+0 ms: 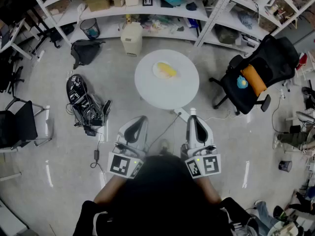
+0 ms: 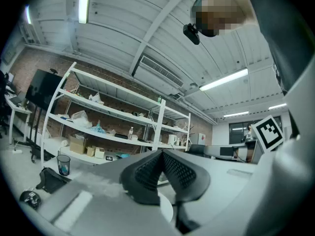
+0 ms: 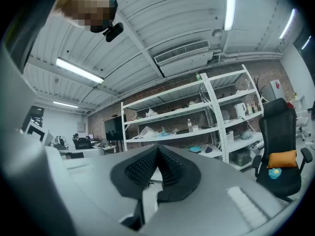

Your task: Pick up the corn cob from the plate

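The yellow corn cob (image 1: 167, 70) lies on a white plate (image 1: 157, 71) on the far half of a round white table (image 1: 170, 90) in the head view. My left gripper (image 1: 142, 118) and right gripper (image 1: 192, 112) are held level side by side over the floor, short of the table's near edge and well apart from the cob. In the left gripper view the dark ribbed pads meet at the tip of the left gripper (image 2: 161, 154), shut and empty. The right gripper (image 3: 157, 149) shows the same in its own view, shut with nothing in it. Neither gripper view shows the cob.
A black office chair (image 1: 266, 65) with an orange cushion stands right of the table. White shelving (image 1: 147, 6) runs along the back, with a white canister (image 1: 132, 38), a bin (image 1: 90, 27) and a black bag (image 1: 84, 50) before it. Cables and gear (image 1: 83, 102) lie on the floor at left.
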### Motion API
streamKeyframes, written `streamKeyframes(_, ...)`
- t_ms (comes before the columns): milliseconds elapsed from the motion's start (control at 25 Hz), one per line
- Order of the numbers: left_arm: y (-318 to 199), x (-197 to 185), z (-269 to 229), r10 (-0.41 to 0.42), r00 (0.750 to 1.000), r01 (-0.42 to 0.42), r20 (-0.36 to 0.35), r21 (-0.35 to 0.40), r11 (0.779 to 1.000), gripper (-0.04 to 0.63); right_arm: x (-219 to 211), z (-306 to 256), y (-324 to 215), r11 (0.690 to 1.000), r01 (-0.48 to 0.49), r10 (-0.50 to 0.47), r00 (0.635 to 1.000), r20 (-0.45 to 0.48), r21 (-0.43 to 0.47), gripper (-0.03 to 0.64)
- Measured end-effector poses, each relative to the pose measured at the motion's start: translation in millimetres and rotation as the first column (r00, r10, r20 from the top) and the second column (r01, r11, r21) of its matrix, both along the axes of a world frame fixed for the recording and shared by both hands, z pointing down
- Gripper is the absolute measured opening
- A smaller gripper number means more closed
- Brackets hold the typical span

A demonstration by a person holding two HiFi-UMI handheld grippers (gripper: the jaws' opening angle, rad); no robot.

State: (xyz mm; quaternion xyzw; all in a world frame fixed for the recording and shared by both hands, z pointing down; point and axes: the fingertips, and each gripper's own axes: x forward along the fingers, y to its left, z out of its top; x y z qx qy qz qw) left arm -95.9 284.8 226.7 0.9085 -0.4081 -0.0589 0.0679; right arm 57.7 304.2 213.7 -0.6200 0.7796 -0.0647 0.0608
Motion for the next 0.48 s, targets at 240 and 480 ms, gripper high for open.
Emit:
streamKeyframes(240, -0.7, 5.7, -1.8, 0.000, 1.000, 0.000, 0.001, -0.005, 1.000, 0.003, 5.6, -1.8, -0.5, 1.000, 0.000, 0.000, 1.000, 0.001, -0.001, 0.008)
streamKeyframes(480, 1.2, 7.6, -2.6, 0.003, 1.000, -0.003, 0.003, -0.009, 1.000, 0.003, 6.2, -1.1, 1.2, 1.000, 0.001, 0.000, 1.000, 0.002, -0.009, 0.008)
